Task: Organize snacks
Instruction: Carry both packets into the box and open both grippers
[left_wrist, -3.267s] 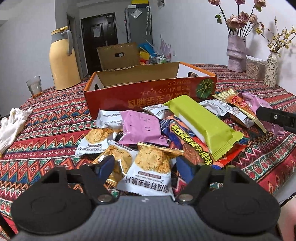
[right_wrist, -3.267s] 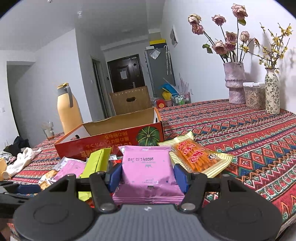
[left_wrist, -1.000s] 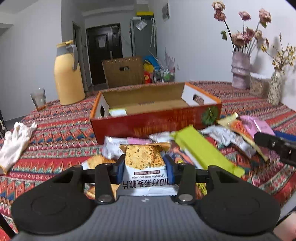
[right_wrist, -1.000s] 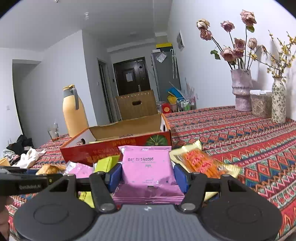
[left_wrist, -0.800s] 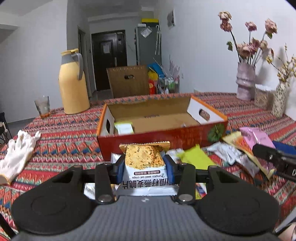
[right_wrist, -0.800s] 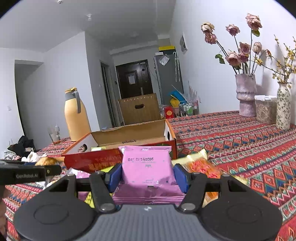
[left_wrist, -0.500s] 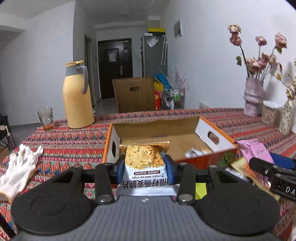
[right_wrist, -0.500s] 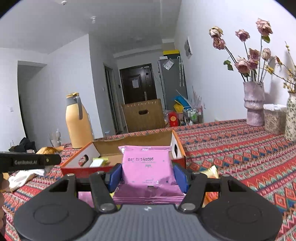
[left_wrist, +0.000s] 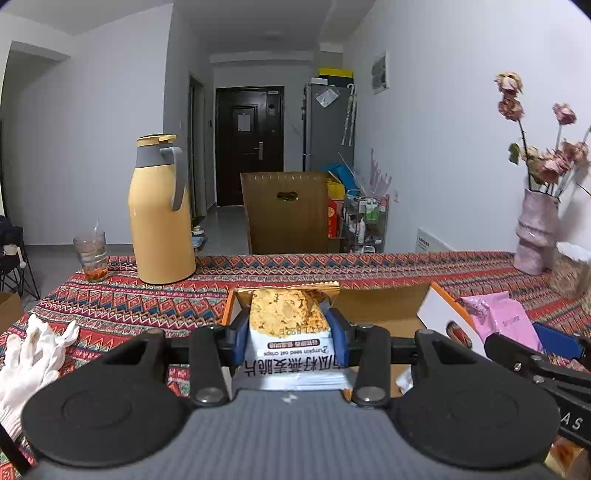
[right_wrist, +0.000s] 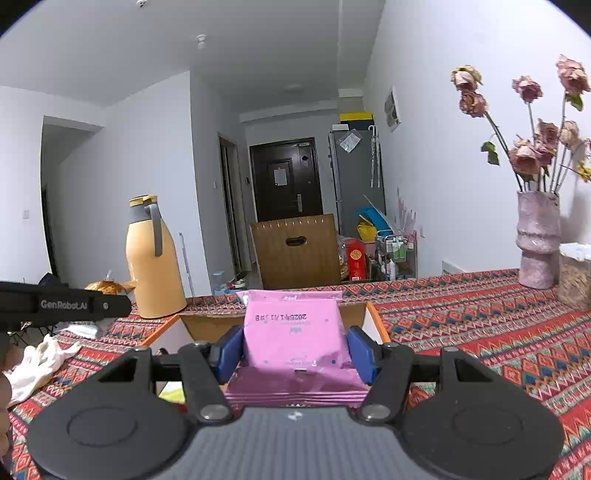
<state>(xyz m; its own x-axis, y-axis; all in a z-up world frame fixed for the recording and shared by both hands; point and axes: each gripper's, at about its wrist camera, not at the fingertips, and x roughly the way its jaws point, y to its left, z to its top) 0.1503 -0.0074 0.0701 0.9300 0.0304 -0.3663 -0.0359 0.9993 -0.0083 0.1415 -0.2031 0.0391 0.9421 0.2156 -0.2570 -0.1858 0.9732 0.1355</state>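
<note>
Left tongs (left_wrist: 289, 334) clamped on a white oat-crisp packet (left_wrist: 290, 332). Right tongs (right_wrist: 295, 349) clamped on a pink foil packet (right_wrist: 293, 338), pointing slightly downward.

Box (left_wrist: 384, 304) on tabletop (left_wrist: 122, 306) ahead of my tools – jug (left_wrist: 159, 210) behind-left, glass (left_wrist: 90, 254) further left, glove (left_wrist: 29, 362) near-left, vase (left_wrist: 535, 230) far right.

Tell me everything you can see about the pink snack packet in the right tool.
The pink snack packet is a flat, soft pouch of matte pink film with a crimped top seam and a printed date reading upside down. It stands upright between the blue pads of the right tool, which is shut on its two side edges. It hangs clear of the tablecloth, in front of the open cardboard box.
</note>
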